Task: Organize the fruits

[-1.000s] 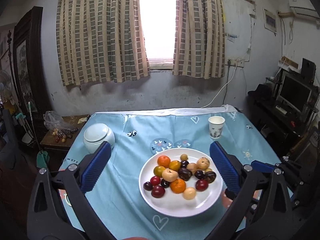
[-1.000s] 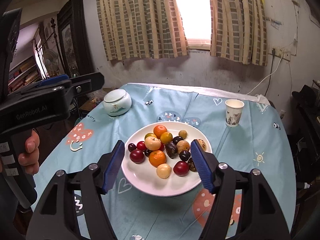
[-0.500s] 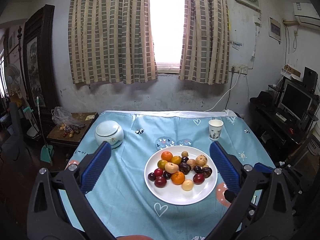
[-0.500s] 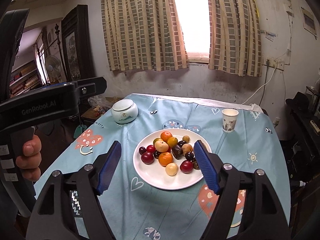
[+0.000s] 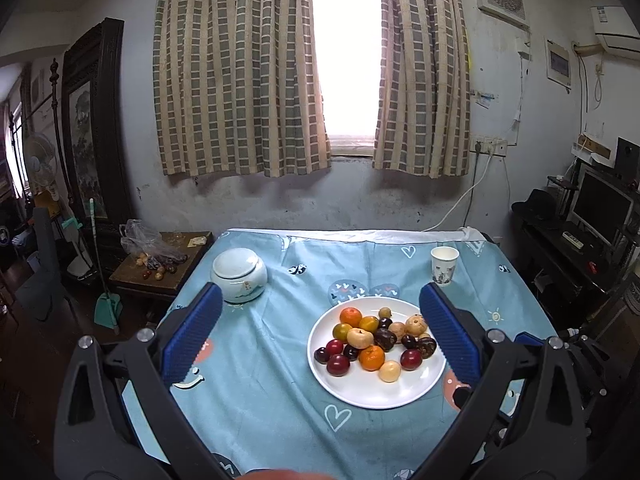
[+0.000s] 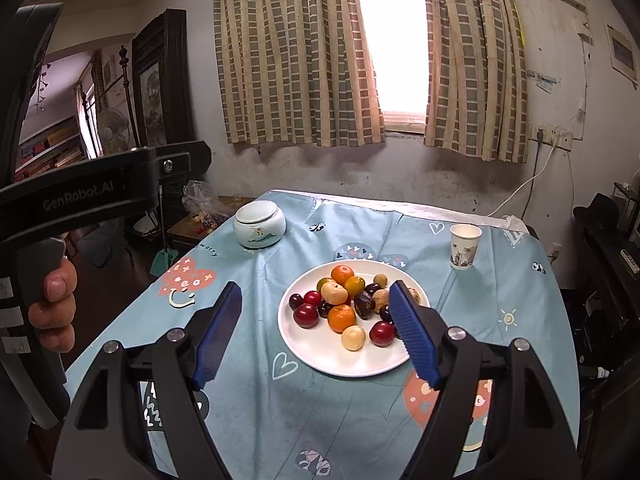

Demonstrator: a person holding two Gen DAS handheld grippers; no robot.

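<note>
While fruits (image 5: 372,340) fill plate (image 5: 400,396)

My left gripper (image 5: 318,336) was matte black plastic, each arm pierced by a tall slot and pinned with silver round-headed screws, its fingers (image 5: 191,334) faced with ribbed blue pads. My right gripper (image 6: 316,336) matched it. At nine o'clock in the right view, the left unit's black body read "GenRobot.AI" in grey lettering, white tape labels on its handle.
</note>
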